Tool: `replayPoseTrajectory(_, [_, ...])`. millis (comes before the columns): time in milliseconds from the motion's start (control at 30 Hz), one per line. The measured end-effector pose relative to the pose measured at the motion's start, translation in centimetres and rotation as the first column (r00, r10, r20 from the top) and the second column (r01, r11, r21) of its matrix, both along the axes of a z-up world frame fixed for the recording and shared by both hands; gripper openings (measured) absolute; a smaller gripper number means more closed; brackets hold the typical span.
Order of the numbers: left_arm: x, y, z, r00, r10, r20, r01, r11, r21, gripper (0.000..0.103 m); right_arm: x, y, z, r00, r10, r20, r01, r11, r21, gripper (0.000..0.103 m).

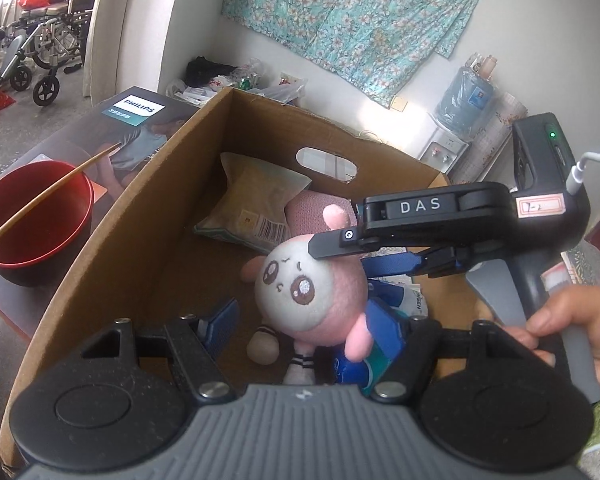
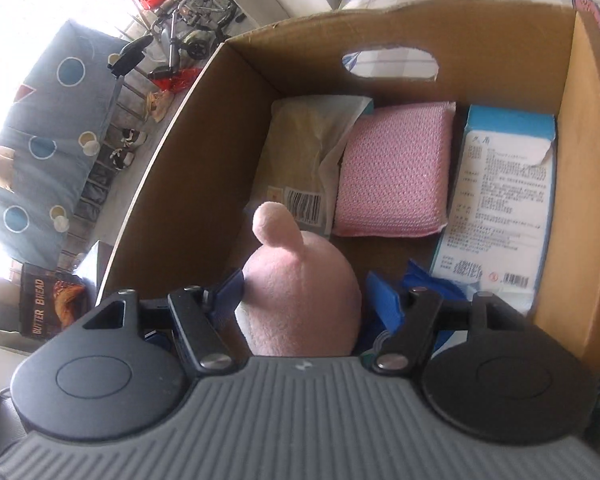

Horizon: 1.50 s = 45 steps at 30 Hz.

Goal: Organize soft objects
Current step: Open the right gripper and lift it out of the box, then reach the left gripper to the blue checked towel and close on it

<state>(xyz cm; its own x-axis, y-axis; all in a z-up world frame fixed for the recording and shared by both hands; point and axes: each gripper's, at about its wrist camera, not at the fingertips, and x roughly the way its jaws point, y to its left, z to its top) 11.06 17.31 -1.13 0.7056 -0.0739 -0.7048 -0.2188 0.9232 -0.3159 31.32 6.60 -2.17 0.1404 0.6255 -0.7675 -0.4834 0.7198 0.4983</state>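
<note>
A pink and white plush doll (image 1: 312, 292) hangs inside the cardboard box (image 1: 148, 216). My right gripper (image 2: 302, 300) is shut on the doll's head (image 2: 300, 304), one blue pad on each side; it also shows in the left wrist view (image 1: 340, 248), reaching in from the right. My left gripper (image 1: 308, 332) is open above the box, its blue pads on either side of the doll without pressing it. In the box (image 2: 580, 160) lie a beige packet (image 2: 300, 152), a pink sponge (image 2: 396, 172) and a light blue tissue pack (image 2: 504, 208).
A red bowl (image 1: 36, 224) with a chopstick (image 1: 48, 200) stands left of the box, on a Philips carton (image 1: 136, 116). A water dispenser (image 1: 460, 112) and a floral cloth (image 1: 356, 12) are at the far wall. A butter bread bag (image 2: 48, 304) lies left of the box.
</note>
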Motion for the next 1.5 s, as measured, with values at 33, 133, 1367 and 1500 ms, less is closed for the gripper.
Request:
replayPoseTrajectory(33, [0.0, -0.1, 0.0, 1.000, -0.001, -0.001, 0.001, 1.000, 0.000, 0.071, 0.0, -0.2, 0.3, 1.000, -0.009, 0.018, 0.009, 1.000, -0.007, 0.069])
replayPoseTrajectory(133, [0.0, -0.3, 0.1, 1.000, -0.004, 0.000, 0.004, 1.000, 0.005, 0.071, -0.1, -0.9, 1.0, 0.996, -0.041, 0.077, 0.042, 0.999, -0.018, 0.069])
replayPoseTrajectory(1367, [-1.8, -16.4, 3.5, 0.925, -0.356, 0.132, 0.341, 0.931, 0.128, 0.088, -14.1, -38.1, 1.9, 0.551, -0.722, 0.419, 0.737, 0.656, 0.163, 0.074])
replayPoseTrajectory(1500, [-1.1, -18.3, 3.6, 0.914, -0.382, 0.134, 0.363, 0.920, 0.145, 0.088, -12.8, -44.3, -1.3, 0.467, -0.785, 0.407, 0.832, 0.546, 0.099, 0.068])
